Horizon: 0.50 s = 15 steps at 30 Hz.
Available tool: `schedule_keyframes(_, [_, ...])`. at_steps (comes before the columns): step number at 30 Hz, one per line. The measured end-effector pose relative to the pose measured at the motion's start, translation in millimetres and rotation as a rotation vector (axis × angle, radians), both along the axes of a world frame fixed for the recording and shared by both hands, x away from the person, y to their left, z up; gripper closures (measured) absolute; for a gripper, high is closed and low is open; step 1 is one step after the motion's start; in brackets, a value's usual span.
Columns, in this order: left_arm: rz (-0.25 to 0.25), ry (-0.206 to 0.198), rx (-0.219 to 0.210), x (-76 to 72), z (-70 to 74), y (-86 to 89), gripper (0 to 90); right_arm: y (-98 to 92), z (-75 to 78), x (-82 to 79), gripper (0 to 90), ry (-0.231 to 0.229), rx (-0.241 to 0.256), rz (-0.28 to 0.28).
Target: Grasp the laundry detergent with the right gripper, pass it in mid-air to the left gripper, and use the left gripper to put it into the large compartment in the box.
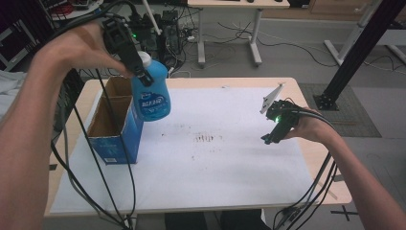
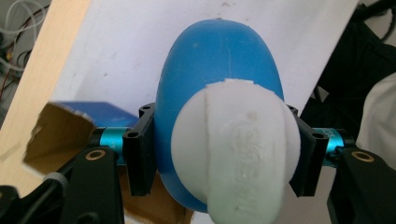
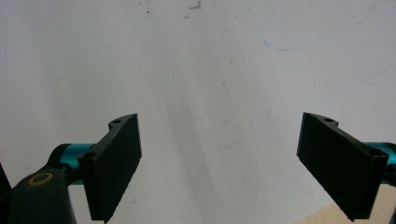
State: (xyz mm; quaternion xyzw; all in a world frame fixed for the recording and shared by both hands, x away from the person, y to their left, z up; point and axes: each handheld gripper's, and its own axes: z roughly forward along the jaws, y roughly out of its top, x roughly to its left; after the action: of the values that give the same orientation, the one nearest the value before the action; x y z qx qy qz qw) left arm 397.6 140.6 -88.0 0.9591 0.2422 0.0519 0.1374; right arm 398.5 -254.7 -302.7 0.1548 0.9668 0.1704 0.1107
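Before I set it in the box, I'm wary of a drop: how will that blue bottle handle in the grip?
The blue bottle looks like smooth, rounded plastic, so it may slip. The left tool clamps just below the white cap, so the body could swing. Set down, its narrow base may tip it.

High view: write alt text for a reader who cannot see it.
The left claw holds a blue bottle with a white cap in the air beside an open cardboard box. The right claw hovers open over the white table cover.
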Motion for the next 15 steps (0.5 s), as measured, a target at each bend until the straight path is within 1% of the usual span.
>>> schedule_keyframes(1, [0.003,-0.002,0.006,1.1,1.2,3.7,38.3,0.1,-0.3,0.1,13.0,-0.008,-0.004,0.001])
schedule_keyframes(2, [0.023,-0.010,0.003,2.5,3.1,10.3,38.3,0.2,-0.6,0.3,13.0,-0.012,-0.004,0.006])
schedule_keyframes(3, [0.045,-0.018,-0.009,2.8,3.2,15.1,38.3,0.3,-0.5,0.1,13.0,-0.010,-0.006,0.002])
schedule_keyframes(4, [0.045,-0.018,-0.009,2.8,3.2,15.1,38.3,0.1,-0.5,-0.1,13.0,-0.010,-0.009,0.000])
schedule_keyframes(5, [0.075,-0.019,-0.009,4.4,5.0,25.7,38.3,0.2,0.0,-0.9,13.1,-0.005,-0.008,-0.009])
schedule_keyframes(6, [0.089,-0.027,-0.013,4.9,5.9,31.2,38.3,-0.2,0.0,-0.2,13.0,-0.011,-0.008,0.000])
schedule_keyframes(8, [0.117,-0.029,-0.016,5.4,8.1,41.6,38.3,-0.6,0.4,-0.6,13.0,-0.011,-0.013,-0.002])
schedule_keyframes(9, [0.127,-0.033,-0.020,5.5,9.3,45.7,38.3,-1.0,0.3,-0.8,13.1,-0.010,-0.011,-0.003])
schedule_keyframes(10, [0.127,-0.033,-0.020,5.5,9.3,45.7,38.3,-1.0,0.3,-0.8,13.1,-0.010,-0.011,-0.003])
schedule_keyframes(11, [0.149,-0.041,-0.027,5.2,11.5,54.3,38.3,-1.5,0.1,-0.2,13.0,-0.014,-0.009,0.000])
schedule_keyframes(12, [0.155,-0.048,-0.031,5.2,13.6,59.5,38.3,-2.4,0.1,-0.2,13.1,-0.014,-0.010,-0.007])
schedule_keyframes(13, [0.166,-0.049,-0.036,4.9,15.0,64.5,38.3,-2.8,-0.3,0.3,13.0,-0.018,-0.013,-0.003])
schedule_keyframes(15, [0.166,-0.049,-0.036,4.9,15.0,64.5,38.3,-3.0,-0.4,0.7,13.0,-0.021,-0.014,-0.003])
